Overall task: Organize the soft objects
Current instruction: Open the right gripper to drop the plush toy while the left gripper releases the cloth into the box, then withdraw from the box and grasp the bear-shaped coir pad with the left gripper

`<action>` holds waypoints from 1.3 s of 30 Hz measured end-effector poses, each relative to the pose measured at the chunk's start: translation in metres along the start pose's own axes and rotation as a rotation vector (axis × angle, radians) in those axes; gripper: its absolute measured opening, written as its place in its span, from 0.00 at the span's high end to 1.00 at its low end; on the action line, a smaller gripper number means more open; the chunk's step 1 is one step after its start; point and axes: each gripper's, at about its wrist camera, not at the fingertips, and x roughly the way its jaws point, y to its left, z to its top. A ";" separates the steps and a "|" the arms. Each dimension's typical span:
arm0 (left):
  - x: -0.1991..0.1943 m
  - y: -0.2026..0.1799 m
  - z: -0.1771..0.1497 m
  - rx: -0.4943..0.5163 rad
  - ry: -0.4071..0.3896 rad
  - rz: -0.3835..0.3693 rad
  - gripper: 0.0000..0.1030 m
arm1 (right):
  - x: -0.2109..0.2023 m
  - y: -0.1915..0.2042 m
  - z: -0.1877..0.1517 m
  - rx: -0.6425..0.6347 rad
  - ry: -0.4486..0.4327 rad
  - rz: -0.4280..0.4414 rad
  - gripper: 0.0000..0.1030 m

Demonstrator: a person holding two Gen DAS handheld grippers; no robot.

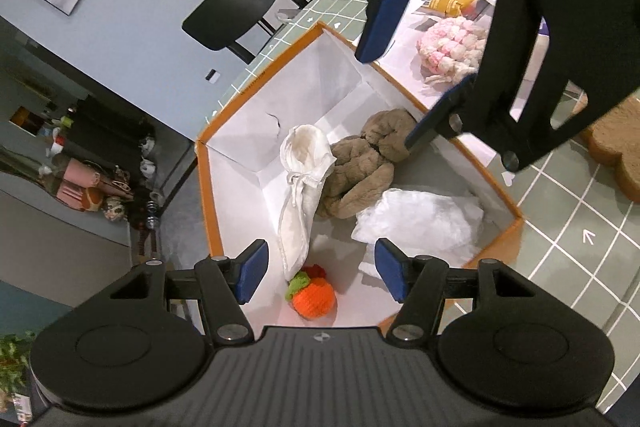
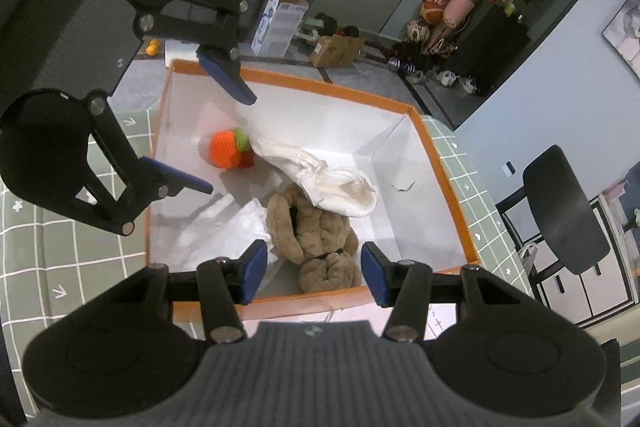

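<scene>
table: green grid cloth point(image 1: 560, 227) | on it: orange-rimmed box point(image 1: 206, 195)

Right gripper point(image 1: 408, 83) hides one ear of the brown plush rabbit point(image 1: 360, 167) and part of the pink knitted item point(image 1: 448, 43). Brown mat point(image 1: 616, 147) is cut off by the picture's edge. In the right wrist view the rabbit's lower end lies behind the box wall point(image 2: 320, 297). Shelf items point(image 1: 92, 183) are too small to identify.
</scene>
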 end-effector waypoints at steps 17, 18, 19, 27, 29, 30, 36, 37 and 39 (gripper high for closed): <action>-0.032 -0.057 0.020 -0.018 -0.182 -0.141 0.25 | -0.052 0.019 -0.068 -0.005 -0.017 0.011 0.50; -0.032 -0.062 0.020 -0.020 -0.193 -0.137 0.25 | -0.053 0.020 -0.074 -0.004 -0.012 0.014 0.50; -0.033 -0.066 0.020 -0.030 -0.209 -0.129 0.24 | -0.053 0.022 -0.081 -0.002 -0.005 0.018 0.50; -0.042 -0.119 0.014 -0.136 -0.356 -0.152 0.20 | -0.070 0.032 -0.137 0.068 -0.021 0.077 0.42; -0.039 -0.136 0.015 -0.169 -0.378 -0.173 0.19 | -0.074 0.034 -0.154 0.085 -0.020 0.083 0.42; -0.038 -0.144 0.014 -0.180 -0.384 -0.196 0.19 | -0.076 0.036 -0.163 0.091 -0.020 0.080 0.42; -0.030 -0.177 0.018 -0.293 -0.425 -0.254 0.19 | -0.089 0.038 -0.217 0.171 -0.011 0.087 0.42; -0.029 -0.180 0.019 -0.313 -0.435 -0.245 0.18 | -0.090 0.037 -0.225 0.186 -0.004 0.083 0.42; -0.026 -0.185 0.020 -0.363 -0.446 -0.244 0.16 | -0.091 0.033 -0.241 0.216 0.016 0.070 0.42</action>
